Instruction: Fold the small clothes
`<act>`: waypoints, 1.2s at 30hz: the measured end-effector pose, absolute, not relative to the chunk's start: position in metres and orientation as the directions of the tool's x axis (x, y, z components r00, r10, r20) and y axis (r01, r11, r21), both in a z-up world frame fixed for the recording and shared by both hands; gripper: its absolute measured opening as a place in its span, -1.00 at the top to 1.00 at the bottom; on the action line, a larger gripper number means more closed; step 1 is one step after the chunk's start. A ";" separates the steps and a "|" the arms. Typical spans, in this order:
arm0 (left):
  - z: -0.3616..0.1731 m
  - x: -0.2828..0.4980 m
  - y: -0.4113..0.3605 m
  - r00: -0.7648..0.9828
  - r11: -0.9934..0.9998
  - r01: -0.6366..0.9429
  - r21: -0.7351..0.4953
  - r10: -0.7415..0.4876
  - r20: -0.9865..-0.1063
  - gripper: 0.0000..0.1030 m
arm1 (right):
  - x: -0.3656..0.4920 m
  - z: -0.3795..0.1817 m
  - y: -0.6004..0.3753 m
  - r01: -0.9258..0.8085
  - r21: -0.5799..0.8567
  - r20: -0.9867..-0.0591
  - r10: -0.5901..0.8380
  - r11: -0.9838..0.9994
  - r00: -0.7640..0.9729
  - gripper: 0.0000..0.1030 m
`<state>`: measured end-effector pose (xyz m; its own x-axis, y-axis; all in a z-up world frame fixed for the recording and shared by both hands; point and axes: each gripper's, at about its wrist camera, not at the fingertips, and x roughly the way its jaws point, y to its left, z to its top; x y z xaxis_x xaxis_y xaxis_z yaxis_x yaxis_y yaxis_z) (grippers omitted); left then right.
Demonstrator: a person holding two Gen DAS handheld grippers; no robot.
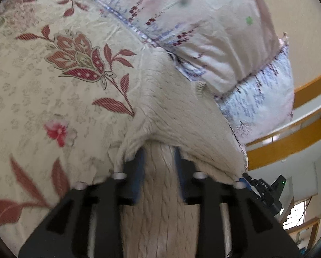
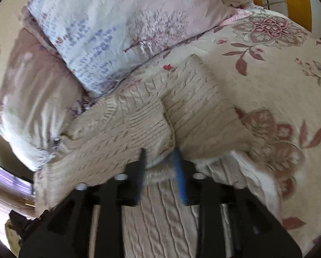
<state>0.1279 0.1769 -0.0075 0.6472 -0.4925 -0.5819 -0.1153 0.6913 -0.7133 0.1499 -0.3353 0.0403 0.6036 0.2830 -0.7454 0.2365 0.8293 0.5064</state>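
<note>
A cream cable-knit sweater [image 1: 181, 111] lies on the flowered bed sheet [image 1: 53, 99], partly folded. One ribbed edge is laid over its body [image 2: 192, 99]. In the left wrist view a band of the knit runs between the jaws of my left gripper [image 1: 159, 150] and drapes over the fingertips; the jaws stand apart and the blue pads [image 1: 140, 172] show beside the fabric. My right gripper [image 2: 159, 150] hovers low over the sweater's near edge with its jaws apart. White fluffy fabric and knit lie between them, but the pads do not press on it.
A pale pink and blue printed pillow [image 2: 117, 25] rests against the sweater's far side [image 1: 203, 21]. A white fluffy cloth [image 2: 257, 172] lies under the sweater at the right. A wooden bed frame [image 1: 289, 142] runs past the bed's edge, beside a black device [image 1: 265, 191].
</note>
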 end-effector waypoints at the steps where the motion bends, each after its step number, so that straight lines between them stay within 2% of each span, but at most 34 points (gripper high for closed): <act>1: -0.004 0.121 0.177 0.652 0.701 -0.092 -0.708 -0.495 -0.575 0.26 | 0.144 0.043 -0.338 0.222 0.510 -0.738 0.291 0.831 0.609 0.01; 3: 0.000 0.109 0.178 0.651 0.716 -0.063 -0.695 -0.499 -0.573 0.10 | 0.128 0.048 -0.347 0.196 0.512 -0.731 0.304 0.836 0.611 -0.03; 5: 0.002 0.096 0.180 0.641 0.730 -0.042 -0.682 -0.504 -0.579 0.03 | 0.110 0.052 -0.362 0.176 0.524 -0.725 0.329 0.833 0.605 -0.03; 12: -0.002 0.058 0.188 0.605 0.756 -0.024 -0.655 -0.510 -0.611 0.02 | 0.068 0.046 -0.399 0.186 0.539 -0.744 0.361 0.822 0.563 -0.03; 19: -0.010 0.029 0.186 0.584 0.721 -0.014 -0.692 -0.556 -0.591 0.03 | 0.037 0.027 -0.411 0.184 0.589 -0.738 0.430 0.787 0.520 -0.01; 26: -0.017 0.006 0.171 0.556 0.677 0.024 -0.735 -0.620 -0.553 0.25 | 0.013 0.014 -0.408 0.141 0.686 -0.671 0.546 0.714 0.501 0.14; 30: -0.021 -0.006 0.164 0.530 0.621 0.059 -0.782 -0.683 -0.502 0.34 | -0.002 0.008 -0.401 0.101 0.739 -0.622 0.618 0.666 0.481 0.24; 36: -0.028 -0.030 0.155 0.457 0.546 0.132 -0.827 -0.774 -0.438 0.39 | -0.032 0.007 -0.385 0.023 0.774 -0.574 0.687 0.632 0.447 0.30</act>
